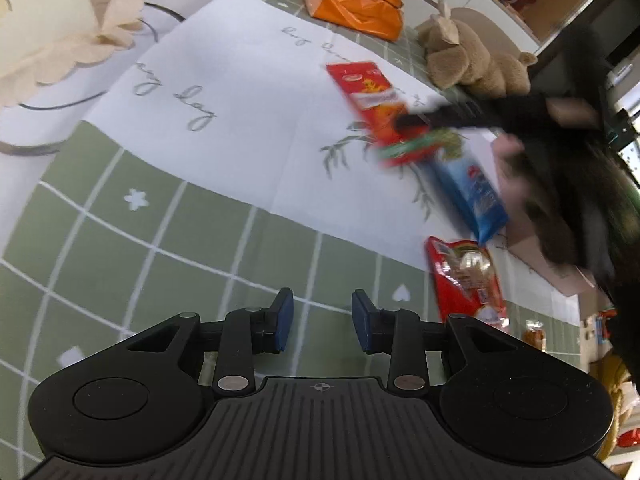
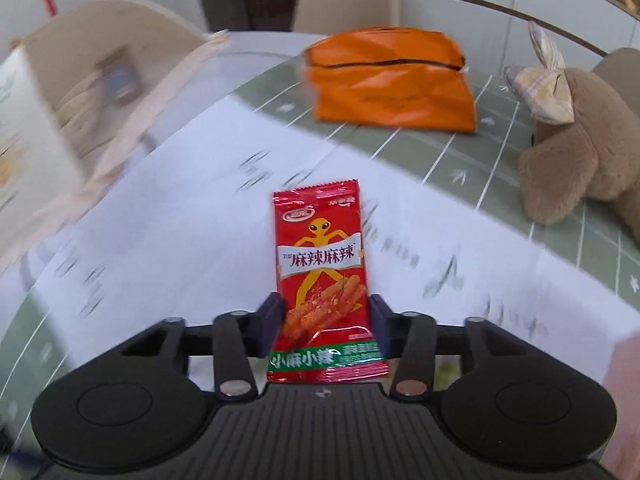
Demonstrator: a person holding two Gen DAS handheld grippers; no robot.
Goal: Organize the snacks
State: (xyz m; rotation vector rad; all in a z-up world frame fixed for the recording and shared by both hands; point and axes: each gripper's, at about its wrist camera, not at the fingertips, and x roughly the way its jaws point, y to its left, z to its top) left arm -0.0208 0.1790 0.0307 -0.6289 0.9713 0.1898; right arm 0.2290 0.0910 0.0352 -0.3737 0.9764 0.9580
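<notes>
In the right wrist view my right gripper [image 2: 326, 314] is shut on a red spicy-strip snack packet [image 2: 320, 248], with a pad pressing each side of its lower half. The packet stands upright above the white mat [image 2: 180, 220]. The left wrist view shows the same red packet [image 1: 372, 96] held over the mat by the black fingers of the right gripper [image 1: 408, 124]. A blue snack packet [image 1: 472, 196] and another red packet [image 1: 464, 280] lie nearby to the right. My left gripper [image 1: 322, 318] hangs open over the green tablecloth with nothing between its blue pads.
An orange bag [image 2: 388, 80] lies at the far side of the green grid tablecloth [image 1: 120, 260]. A brown plush toy [image 2: 580, 152] sits at the right. A cream paper box [image 1: 60, 20] stands at the left, and a cardboard box [image 1: 560, 276] at the right edge.
</notes>
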